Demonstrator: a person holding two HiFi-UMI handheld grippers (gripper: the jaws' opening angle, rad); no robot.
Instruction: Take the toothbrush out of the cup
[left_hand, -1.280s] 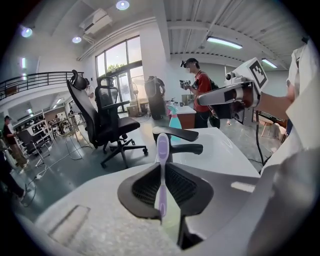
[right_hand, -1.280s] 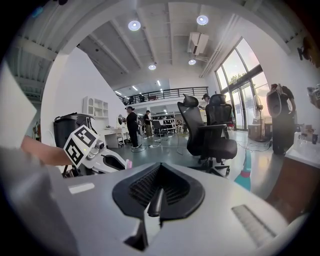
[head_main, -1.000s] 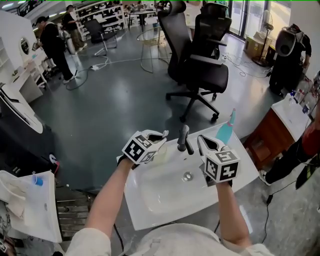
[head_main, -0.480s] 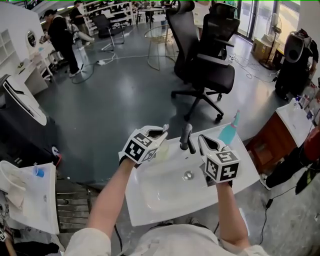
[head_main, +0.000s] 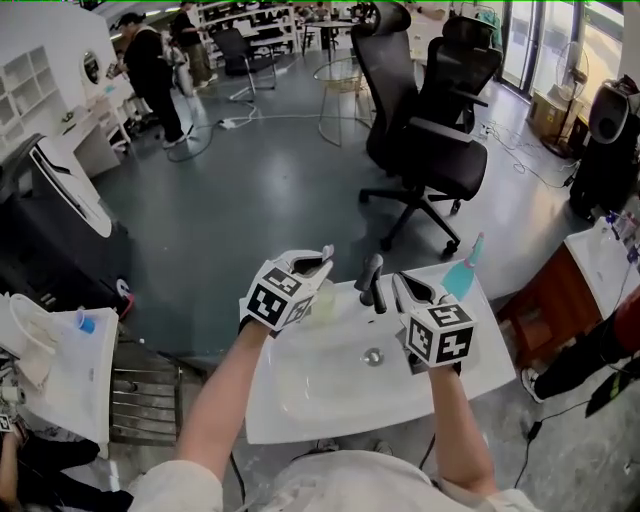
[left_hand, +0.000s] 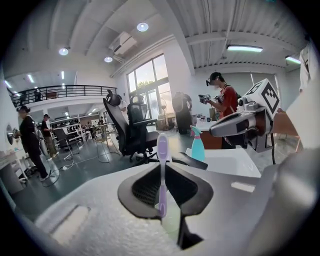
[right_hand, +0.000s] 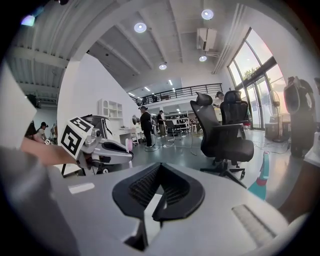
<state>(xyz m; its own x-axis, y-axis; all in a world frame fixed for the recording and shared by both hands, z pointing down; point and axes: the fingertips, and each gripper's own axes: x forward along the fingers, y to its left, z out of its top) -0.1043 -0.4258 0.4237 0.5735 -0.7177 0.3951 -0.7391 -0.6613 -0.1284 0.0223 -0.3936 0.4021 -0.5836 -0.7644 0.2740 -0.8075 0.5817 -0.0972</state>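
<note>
My left gripper (head_main: 322, 259) is shut on a purple toothbrush (left_hand: 162, 151), which stands upright between its jaws. The brush's lower end hangs over a pale green see-through cup (left_hand: 170, 220). That cup (head_main: 322, 303) sits on the back left rim of the white sink (head_main: 300, 400), just under the left gripper. My right gripper (head_main: 399, 282) hovers over the sink on the other side of the faucet (head_main: 370, 277), shut with nothing in it. From the right gripper view (right_hand: 158, 171), the left gripper (right_hand: 122, 156) shows with the toothbrush's pink tip (right_hand: 128, 145) above it.
A teal spray bottle (head_main: 463, 270) stands on the sink's back right corner. Black office chairs (head_main: 432, 150) stand beyond the sink on the grey floor. A wooden cabinet (head_main: 560, 290) is at the right, and a white stand with cloths (head_main: 50, 370) at the left.
My left gripper has risen a little and tilted, carrying the toothbrush up with it. The right gripper has stayed where it was.
</note>
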